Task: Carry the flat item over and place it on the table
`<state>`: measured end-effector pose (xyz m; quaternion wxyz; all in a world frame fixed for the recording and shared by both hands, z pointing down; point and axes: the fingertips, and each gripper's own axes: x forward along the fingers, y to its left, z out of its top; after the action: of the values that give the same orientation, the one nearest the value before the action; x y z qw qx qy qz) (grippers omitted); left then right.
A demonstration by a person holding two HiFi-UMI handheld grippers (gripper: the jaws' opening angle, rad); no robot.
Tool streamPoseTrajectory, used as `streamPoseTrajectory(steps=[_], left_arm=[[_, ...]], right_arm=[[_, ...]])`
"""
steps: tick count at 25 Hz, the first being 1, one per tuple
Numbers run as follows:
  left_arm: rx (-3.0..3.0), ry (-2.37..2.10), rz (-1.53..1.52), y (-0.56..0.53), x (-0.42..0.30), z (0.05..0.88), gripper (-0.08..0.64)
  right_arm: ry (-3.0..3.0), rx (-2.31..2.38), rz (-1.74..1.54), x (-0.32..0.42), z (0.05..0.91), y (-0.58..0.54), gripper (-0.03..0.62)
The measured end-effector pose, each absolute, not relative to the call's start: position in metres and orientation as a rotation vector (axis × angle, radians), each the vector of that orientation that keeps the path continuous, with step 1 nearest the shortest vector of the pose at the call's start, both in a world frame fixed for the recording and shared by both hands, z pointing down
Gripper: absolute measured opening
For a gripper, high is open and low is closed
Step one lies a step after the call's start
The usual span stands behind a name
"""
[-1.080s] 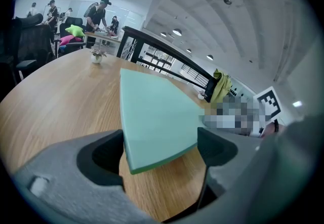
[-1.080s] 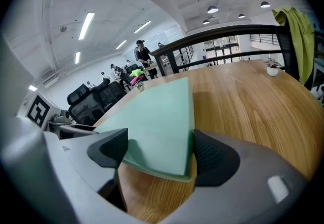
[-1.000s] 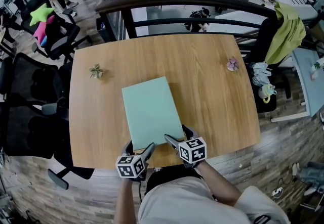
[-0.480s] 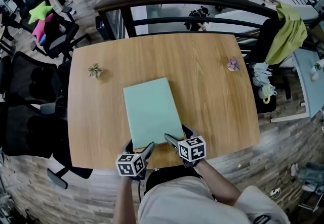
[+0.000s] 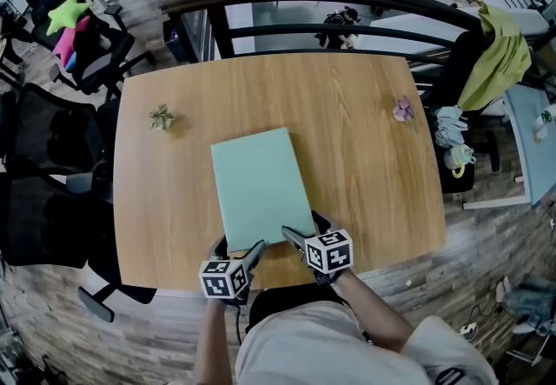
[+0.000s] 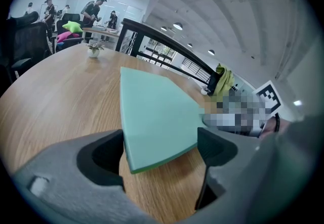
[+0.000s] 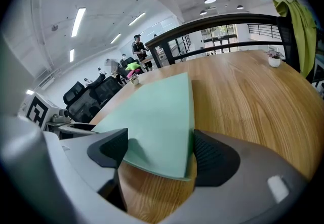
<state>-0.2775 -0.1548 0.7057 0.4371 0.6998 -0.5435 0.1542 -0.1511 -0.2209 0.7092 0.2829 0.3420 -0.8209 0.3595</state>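
Resting flat on the wooden table (image 5: 369, 175), the pale green board (image 5: 259, 183) lies lengthwise near the table's middle, its near end close to the table's front edge. Left gripper (image 5: 239, 249): jaws wide apart, straddling the board's near-left corner; the inner jaw meets the board's side edge, the other stands just beside the end edge. Right gripper (image 5: 304, 229): jaws likewise wide apart around the near-right corner, the outer jaw against the side edge. Neither gripper clamps the board. Placement appears complete; release and withdrawal remain. Hazard: a jaw that touches an edge during withdrawal can drag the light board toward the front edge or skew it, and an uneven pull by the two grippers would rotate it. Draw both straight back together, clear of the corners. Two small potted plants (image 5: 162, 118) stand well apart from the board and pose no obstruction
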Motion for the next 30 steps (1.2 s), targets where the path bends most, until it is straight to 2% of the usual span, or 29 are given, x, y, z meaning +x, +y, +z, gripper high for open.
streamPoseTrajectory(steps=[30], left_arm=[[1.726,-1.326,0.495,-0.200,-0.292,0.745,0.468]], right_arm=[[-2.134,0.879,0.932,-0.166,0.747,-0.264,0.414]])
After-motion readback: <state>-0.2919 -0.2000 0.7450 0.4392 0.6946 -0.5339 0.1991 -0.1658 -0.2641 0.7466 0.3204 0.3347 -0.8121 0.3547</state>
